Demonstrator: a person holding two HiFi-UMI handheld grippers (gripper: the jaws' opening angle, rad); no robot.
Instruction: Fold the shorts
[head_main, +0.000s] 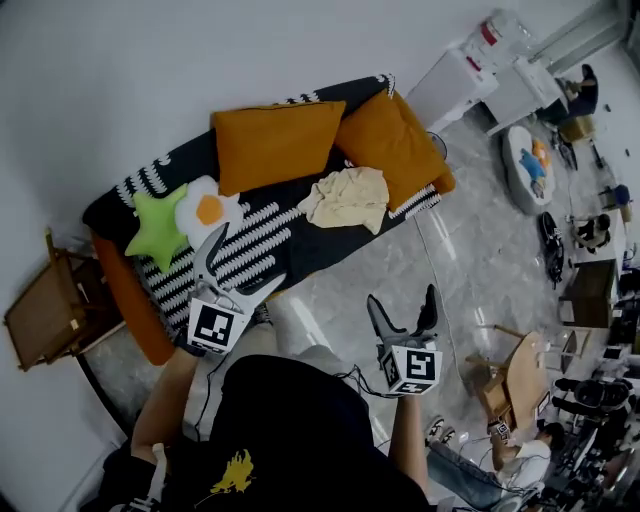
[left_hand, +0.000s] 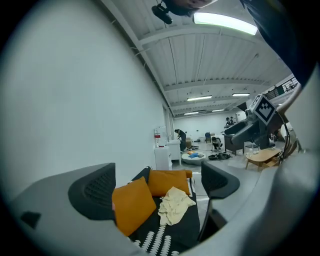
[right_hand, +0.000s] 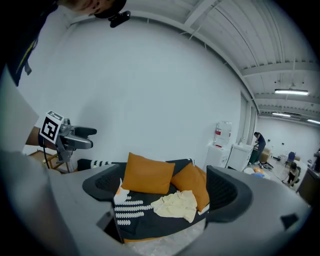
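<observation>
The pale yellow shorts (head_main: 347, 198) lie crumpled on a black sofa (head_main: 300, 252) with white stripe marks, in front of the right orange cushion. They also show ahead in the left gripper view (left_hand: 175, 205) and the right gripper view (right_hand: 176, 205). My left gripper (head_main: 247, 258) hangs open just short of the sofa's front edge, left of the shorts, with nothing between its fingers. My right gripper (head_main: 402, 297) is open and empty over the marble floor, farther from the sofa. Neither touches the cloth.
Two orange cushions (head_main: 277, 142) (head_main: 392, 135) lean on the sofa back. A green star cushion (head_main: 158, 228) and a fried-egg cushion (head_main: 207, 210) lie at its left end. A wooden chair (head_main: 45, 310) stands left, white cabinets (head_main: 455, 85) back right, a wooden stool (head_main: 520, 385) right.
</observation>
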